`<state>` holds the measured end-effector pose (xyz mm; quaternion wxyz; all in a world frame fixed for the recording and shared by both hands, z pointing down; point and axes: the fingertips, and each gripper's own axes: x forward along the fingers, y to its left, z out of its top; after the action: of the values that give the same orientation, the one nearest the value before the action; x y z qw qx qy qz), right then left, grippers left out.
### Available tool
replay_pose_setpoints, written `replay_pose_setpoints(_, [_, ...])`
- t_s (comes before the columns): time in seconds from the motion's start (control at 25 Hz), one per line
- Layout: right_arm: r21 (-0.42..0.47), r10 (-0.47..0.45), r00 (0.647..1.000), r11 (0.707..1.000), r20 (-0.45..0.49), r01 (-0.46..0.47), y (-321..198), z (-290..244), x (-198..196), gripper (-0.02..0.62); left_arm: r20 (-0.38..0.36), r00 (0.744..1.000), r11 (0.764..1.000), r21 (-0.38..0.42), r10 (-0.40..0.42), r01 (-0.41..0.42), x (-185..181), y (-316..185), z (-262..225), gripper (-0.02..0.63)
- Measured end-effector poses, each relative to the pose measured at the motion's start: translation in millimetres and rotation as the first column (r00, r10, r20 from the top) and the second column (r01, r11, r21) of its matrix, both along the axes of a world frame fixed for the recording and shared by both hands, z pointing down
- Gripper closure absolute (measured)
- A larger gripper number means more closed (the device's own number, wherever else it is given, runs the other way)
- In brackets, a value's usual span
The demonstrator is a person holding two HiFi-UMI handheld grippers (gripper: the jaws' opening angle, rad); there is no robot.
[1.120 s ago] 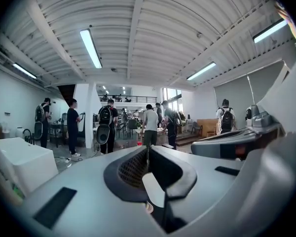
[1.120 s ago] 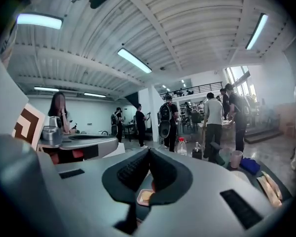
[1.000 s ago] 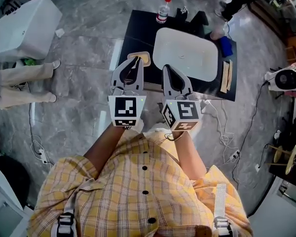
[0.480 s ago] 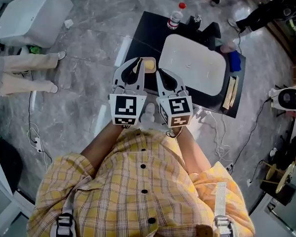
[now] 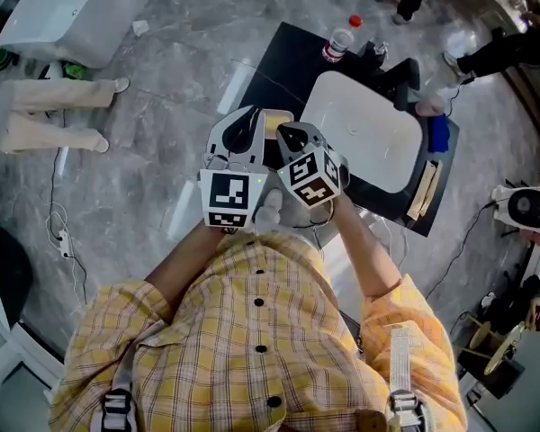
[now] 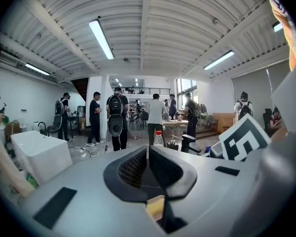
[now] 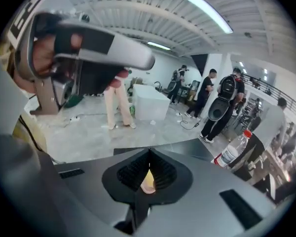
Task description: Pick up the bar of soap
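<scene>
- While the head view looks down, the left gripper (image 5: pixel 250 120) and right gripper (image 5: pixel 288 136) hang side by side over the black table (image 5: pixel 279 52), with the bar of soap (image 5: pixel 272 122) between them.
- Left gripper view: jaws pressed together, empty.
- Right gripper view: jaws closed on nothing, the soap beyond.

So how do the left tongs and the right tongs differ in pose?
The left tongs show their marker cube square to the head view; the right tongs are rolled, their cube standing like a diamond. The left tongs point up the picture, the right tongs lean up-left towards the soap. Both are shut and empty.
</scene>
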<state>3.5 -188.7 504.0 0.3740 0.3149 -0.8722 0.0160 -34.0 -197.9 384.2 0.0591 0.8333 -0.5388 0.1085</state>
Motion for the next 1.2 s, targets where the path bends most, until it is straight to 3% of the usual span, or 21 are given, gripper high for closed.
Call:
replay_pose_setpoints(0.16, [0.003,-0.147,0.971,0.989,-0.187,0.15,-11.7,40.0,-4.1,0.577,-0.007,0.999,0.999,-0.004,-0.032,0.032,-9.0,-8.6,3.4,0.581])
replay_pose_setpoints(0.48, [-0.105,-0.387,0.82,0.919,-0.422,0.38,-31.3,105.9,-10.5,0.577,0.001,0.998,0.997,-0.026,-0.071,0.071,-22.0,-24.1,12.6,0.583])
replay_pose_setpoints(0.64, [-0.164,-0.459,0.747,0.884,-0.481,0.437,-35.7,129.8,-14.3,0.575,0.01,0.997,0.996,-0.042,-0.078,0.079,-25.2,-27.4,20.1,0.583])
replay_pose_setpoints(0.8, [-0.246,-0.507,0.707,0.861,-0.493,0.445,-35.8,146.6,-10.9,0.572,0.017,0.997,0.996,-0.044,-0.076,0.076,-24.5,-34.0,22.6,0.581])
replay_pose_setpoints(0.84, [-0.277,-0.519,0.7,0.855,-0.491,0.439,-34.0,150.5,-9.3,0.545,0.019,0.997,0.996,-0.046,-0.077,0.077,-25.1,-35.2,23.3,0.583])
replay_pose_setpoints(0.88, [-0.31,-0.531,0.692,0.848,-0.49,0.43,-32.1,154.1,-7.5,0.46,0.019,0.997,0.996,-0.049,-0.078,0.079,-25.9,-36.2,24.2,0.583])
replay_pose_setpoints(0.92, [-0.338,-0.541,0.683,0.84,-0.491,0.423,-30.8,157.1,-6.0,0.429,0.019,0.997,0.995,-0.052,-0.08,0.081,-26.8,-37.2,25.0,0.583])
replay_pose_setpoints(1.2, [-0.433,-0.614,0.605,0.788,-0.507,0.437,-30.5,173.7,-3.5,0.374,0.024,0.997,0.995,-0.06,-0.077,0.079,-25.2,-45.5,29.6,0.583])
